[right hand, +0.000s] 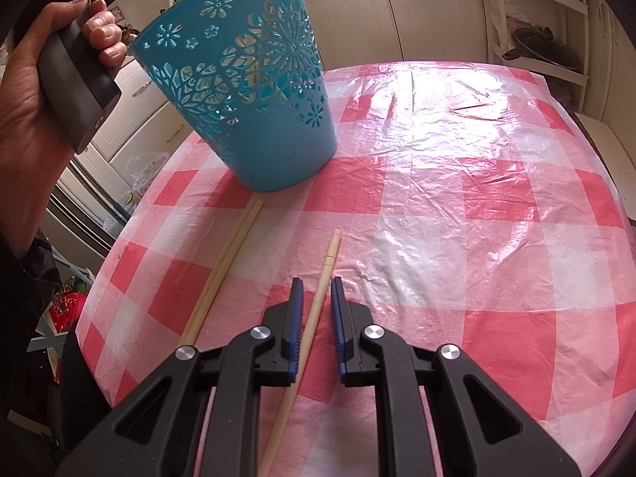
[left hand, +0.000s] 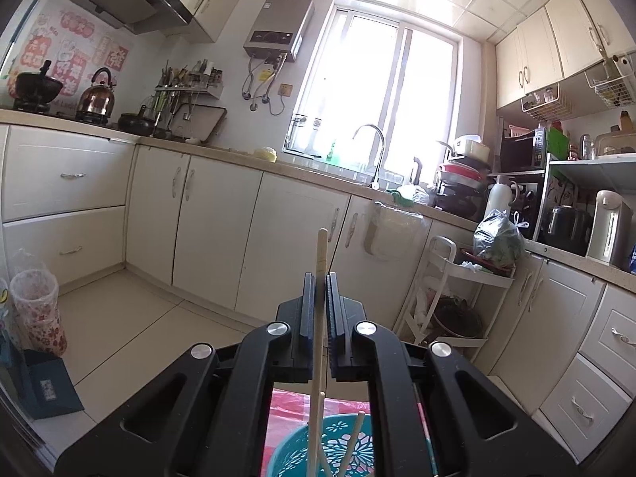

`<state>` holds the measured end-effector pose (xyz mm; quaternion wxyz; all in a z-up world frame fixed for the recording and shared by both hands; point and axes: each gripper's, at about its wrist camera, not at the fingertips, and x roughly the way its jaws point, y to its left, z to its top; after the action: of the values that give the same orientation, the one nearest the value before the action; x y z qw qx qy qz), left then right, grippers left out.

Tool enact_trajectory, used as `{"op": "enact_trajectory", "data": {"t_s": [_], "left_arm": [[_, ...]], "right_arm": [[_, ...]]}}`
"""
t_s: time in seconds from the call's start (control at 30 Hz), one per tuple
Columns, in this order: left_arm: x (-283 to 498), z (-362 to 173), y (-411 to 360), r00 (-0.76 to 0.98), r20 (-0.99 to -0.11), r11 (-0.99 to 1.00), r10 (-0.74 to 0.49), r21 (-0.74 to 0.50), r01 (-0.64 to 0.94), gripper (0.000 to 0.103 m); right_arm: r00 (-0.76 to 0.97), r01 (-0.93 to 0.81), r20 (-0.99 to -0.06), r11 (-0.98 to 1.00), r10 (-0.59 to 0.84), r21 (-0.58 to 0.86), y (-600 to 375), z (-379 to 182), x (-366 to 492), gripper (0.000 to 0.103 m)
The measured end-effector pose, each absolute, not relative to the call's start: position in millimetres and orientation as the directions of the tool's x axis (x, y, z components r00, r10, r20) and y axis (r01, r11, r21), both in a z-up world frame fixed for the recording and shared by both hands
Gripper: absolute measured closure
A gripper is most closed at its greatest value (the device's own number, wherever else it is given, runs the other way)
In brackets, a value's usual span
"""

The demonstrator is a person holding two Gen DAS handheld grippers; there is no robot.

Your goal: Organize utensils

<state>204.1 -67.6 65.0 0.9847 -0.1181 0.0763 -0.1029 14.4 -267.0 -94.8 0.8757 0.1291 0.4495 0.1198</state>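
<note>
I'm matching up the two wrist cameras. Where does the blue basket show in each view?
Left wrist: blue basket at the bottom centre, seen from above below the left claw, chopsticks standing in it.
Right wrist: blue basket at upper left, standing on the table.
Shared landmark: the pink checked tablecloth, also visible under the basket in the left view.

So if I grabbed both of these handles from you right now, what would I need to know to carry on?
Left gripper: shut on a chopstick, held upright above the teal basket, not yet dropped in.
Right gripper: open, its fingers on either side of a single chopstick lying on the checked tablecloth, not yet gripped.
A pair of chopsticks lies further left on the cloth, near the basket's base.
Done: a few chopsticks already stand in the basket.
Left: release the held one, then pick up the three on the table.
</note>
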Motion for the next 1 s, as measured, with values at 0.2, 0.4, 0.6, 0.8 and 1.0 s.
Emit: {"op": "enact_trajectory", "data": {"t_s": [0.2, 0.4, 0.6, 0.8, 1.0], "left_arm": [[203, 65, -70, 0.961, -0.138, 0.952, -0.239, -0.228, 0.204, 0.098], [196, 51, -78, 0.937, -0.226, 0.959, -0.268, -0.160, 0.235, 0.098], [171, 24, -56, 0.921, -0.290, 0.960, -0.259, -0.179, 0.214, 0.077], [137, -21, -11, 0.908, -0.365, 0.968, -0.205, -0.215, 0.132, 0.052], [128, -77, 23, 0.838, -0.498, 0.949, -0.225, -0.309, 0.071, 0.048]], "right_arm": [[0.567, -0.094, -0.756, 0.938, 0.327, 0.335, -268, -95, 14, 0.089], [0.567, -0.097, -0.759, 0.940, 0.321, 0.326, -266, -94, 14, 0.089], [0.567, -0.113, -0.771, 0.955, 0.289, 0.275, -257, -93, 13, 0.091], [0.562, -0.118, -0.780, 0.960, 0.275, 0.254, -255, -93, 12, 0.097], [0.572, -0.113, -0.725, 0.912, 0.383, 0.393, -268, -80, 6, 0.098]]}}
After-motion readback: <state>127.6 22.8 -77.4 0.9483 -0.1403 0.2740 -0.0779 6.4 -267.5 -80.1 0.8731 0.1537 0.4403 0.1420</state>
